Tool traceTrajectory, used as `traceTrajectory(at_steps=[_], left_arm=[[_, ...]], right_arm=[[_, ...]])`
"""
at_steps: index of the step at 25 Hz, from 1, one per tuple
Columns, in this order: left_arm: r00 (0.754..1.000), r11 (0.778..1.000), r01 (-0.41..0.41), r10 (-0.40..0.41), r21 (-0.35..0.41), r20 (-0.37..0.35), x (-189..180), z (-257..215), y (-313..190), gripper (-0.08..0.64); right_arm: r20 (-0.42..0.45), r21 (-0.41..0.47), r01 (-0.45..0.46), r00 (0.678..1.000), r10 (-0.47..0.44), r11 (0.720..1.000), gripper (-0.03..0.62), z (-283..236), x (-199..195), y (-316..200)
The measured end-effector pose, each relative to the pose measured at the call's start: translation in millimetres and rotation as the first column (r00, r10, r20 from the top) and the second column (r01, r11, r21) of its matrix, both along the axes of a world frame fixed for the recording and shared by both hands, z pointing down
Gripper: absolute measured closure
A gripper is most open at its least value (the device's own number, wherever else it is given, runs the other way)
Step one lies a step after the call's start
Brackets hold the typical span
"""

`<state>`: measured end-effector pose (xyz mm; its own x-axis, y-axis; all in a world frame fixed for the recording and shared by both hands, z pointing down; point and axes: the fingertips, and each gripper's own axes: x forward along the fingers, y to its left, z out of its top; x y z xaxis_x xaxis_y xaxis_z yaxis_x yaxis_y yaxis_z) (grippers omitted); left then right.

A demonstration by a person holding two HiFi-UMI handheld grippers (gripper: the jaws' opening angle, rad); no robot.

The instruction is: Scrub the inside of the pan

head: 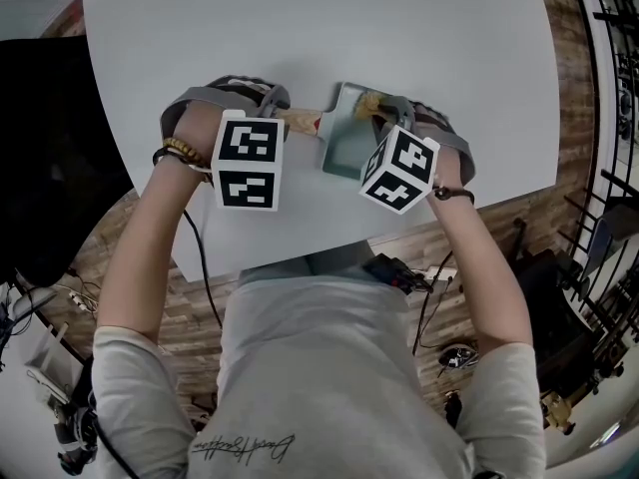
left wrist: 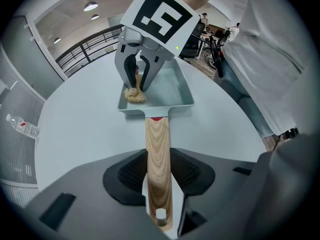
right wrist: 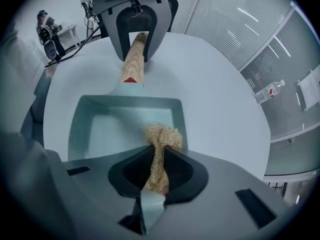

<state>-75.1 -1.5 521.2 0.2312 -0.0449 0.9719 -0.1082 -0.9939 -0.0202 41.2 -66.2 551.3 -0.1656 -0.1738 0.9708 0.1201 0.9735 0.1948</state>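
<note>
Wooden handle [left wrist: 157, 144] is clamped between the jaws of the left gripper [left wrist: 159, 184] (pads on either side of the wood, near its free end), and it runs straight out to the pan [right wrist: 107, 129]. The pan is a pale blue-grey rectangular one, sitting flat on the white table [head: 300, 28] right in front of the person. The right gripper [right wrist: 157, 171] comes down into it from the side opposite the handle, jaws pinched tight on a tan fibrous scrubber [right wrist: 162, 134], which sticks out past the tips in a scruffy wad. That wad is down inside the pan, in the corner away from the handle and close against the wall there. The pan floor around it looks a bit speckled. Both grippers point steeply down, and in the head view they sit side by side, with the handle under the left one and the pan mostly under the right one.
</note>
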Motion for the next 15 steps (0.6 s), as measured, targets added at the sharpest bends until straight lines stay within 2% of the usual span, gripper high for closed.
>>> traceTrajectory(at_steps=[5,9,15], left_arm=[[1.0,1.0,0.02,-0.02,0.002,0.004,-1,1,0,0.411],[0.999,0.999,0.032,-0.032,0.015,0.02,-1,1,-1,0.411],[0.999,0.999,0.032,-0.033,0.026,0.039,-3,5,-4,0.411]], right_arm=[[0.001,0.005,0.001,1.0,-0.001,1.0,0.523,1,0,1],[-0.017,-0.014,0.038,0.999,-0.038,0.999,0.523,0,5,12],[-0.058,-0.109,0.055,0.996,-0.062,0.992,0.523,3,15,41]])
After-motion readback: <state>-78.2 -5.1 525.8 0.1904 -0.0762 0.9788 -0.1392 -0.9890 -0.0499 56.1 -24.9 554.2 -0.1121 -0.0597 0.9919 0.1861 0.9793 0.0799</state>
